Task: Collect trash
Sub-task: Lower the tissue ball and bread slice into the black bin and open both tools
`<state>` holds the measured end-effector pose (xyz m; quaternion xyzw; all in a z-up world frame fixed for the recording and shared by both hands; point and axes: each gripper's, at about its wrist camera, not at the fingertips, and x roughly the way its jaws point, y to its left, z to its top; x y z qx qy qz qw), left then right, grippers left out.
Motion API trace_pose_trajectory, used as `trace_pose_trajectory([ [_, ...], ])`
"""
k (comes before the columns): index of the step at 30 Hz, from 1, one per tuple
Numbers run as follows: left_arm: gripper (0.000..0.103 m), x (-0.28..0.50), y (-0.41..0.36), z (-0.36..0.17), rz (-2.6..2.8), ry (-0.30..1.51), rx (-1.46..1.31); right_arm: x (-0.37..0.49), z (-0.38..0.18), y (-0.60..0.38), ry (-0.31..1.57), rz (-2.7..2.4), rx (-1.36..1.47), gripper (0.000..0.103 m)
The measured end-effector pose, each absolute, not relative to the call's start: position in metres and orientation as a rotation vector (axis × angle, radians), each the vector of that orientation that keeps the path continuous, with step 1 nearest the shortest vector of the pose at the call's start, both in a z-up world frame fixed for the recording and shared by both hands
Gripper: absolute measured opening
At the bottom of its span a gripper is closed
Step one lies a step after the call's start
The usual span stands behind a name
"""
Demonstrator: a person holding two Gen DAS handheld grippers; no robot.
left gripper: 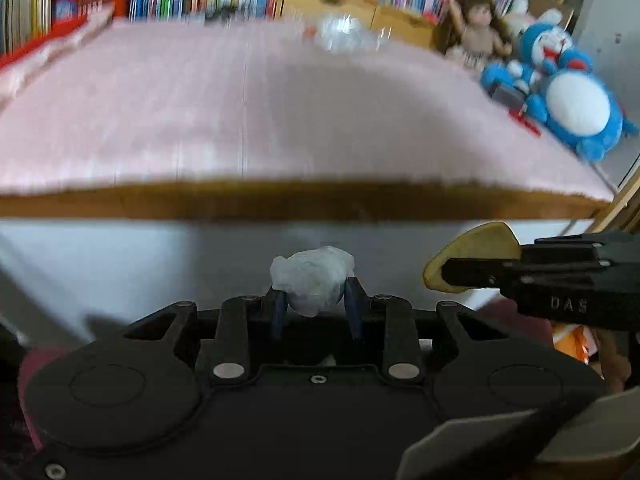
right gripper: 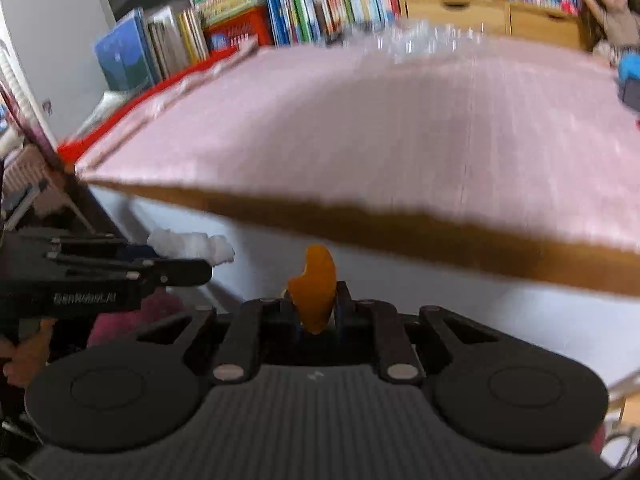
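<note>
pink tabletop (left gripper: 200,112) lies bare in front; crumpled plastic (left gripper: 344,34), doll (left gripper: 476,36) and blue plush (left gripper: 568,92) crowd its far-right side.

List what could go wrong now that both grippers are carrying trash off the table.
The orange peel sits between the right gripper's fingers by one end only; it could slip out. The crumpled tissue in the left gripper is soft and bulges past the fingers, so it might work loose. The clear plastic wrapper remains on the table, easily missed.

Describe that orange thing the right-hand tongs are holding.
The orange peel is a curved scrap, bright orange outside, pale yellowish inside as the left camera shows it. It has a ragged notch on one edge. It stands upright, pinched at its lower end by the right tongs, held below the table's front edge.
</note>
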<state>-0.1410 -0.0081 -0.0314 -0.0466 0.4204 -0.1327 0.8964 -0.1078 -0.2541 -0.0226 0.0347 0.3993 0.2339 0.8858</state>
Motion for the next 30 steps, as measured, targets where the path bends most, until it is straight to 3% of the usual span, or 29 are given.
trace_pose_trajectory([
  [10, 0.029, -0.138, -0.023, -0.099, -0.255, 1.111, -0.034, -0.119, -0.082, -0.247, 0.998, 0.445, 0.1, 0.02],
  [30, 0.031, -0.115, -0.047, -0.14, -0.252, 1.264, 0.041, -0.101, -0.122, -0.237, 1.121, 0.455, 0.145, 0.021],
])
